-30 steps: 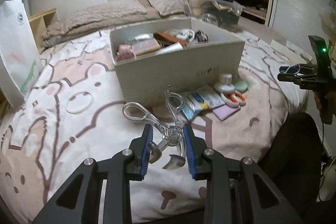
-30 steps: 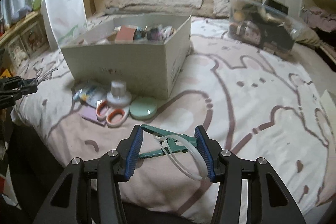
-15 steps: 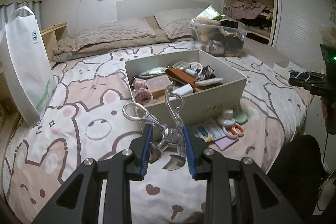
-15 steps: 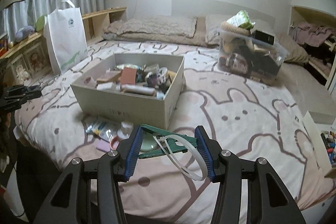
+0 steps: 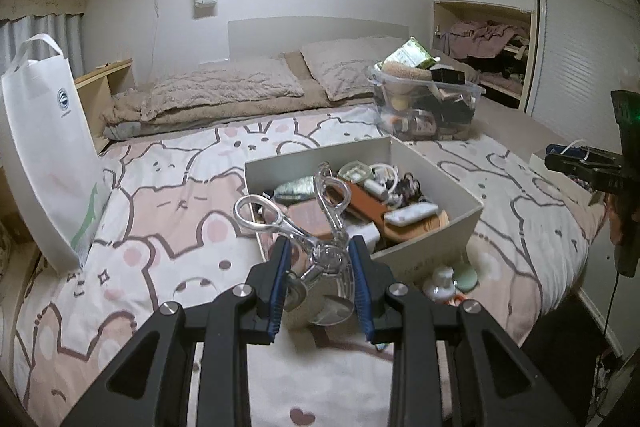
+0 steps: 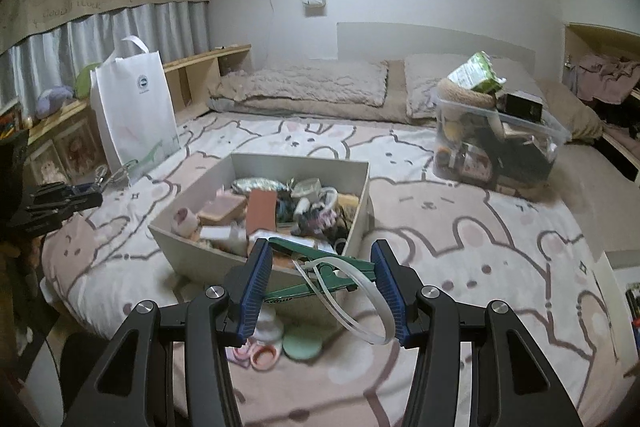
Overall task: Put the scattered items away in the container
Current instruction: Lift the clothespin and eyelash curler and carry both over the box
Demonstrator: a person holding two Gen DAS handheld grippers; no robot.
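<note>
Left wrist view: left gripper [image 5: 320,279] clamps an eyelash curler [image 5: 316,227]; right gripper [image 6: 322,287] pinches a green clip [image 6: 320,273]. Either could slip short of the box [image 6: 360,187] if released early.

The bed [image 6: 460,227] has a pink cover with bunny drawings. On it stand an open grey box [image 6: 208,259] in the middle, a clear bin [image 6: 452,147] far right, a white bag [image 6: 132,111] far left, and pillows [image 6: 304,83] at the far end.
</note>
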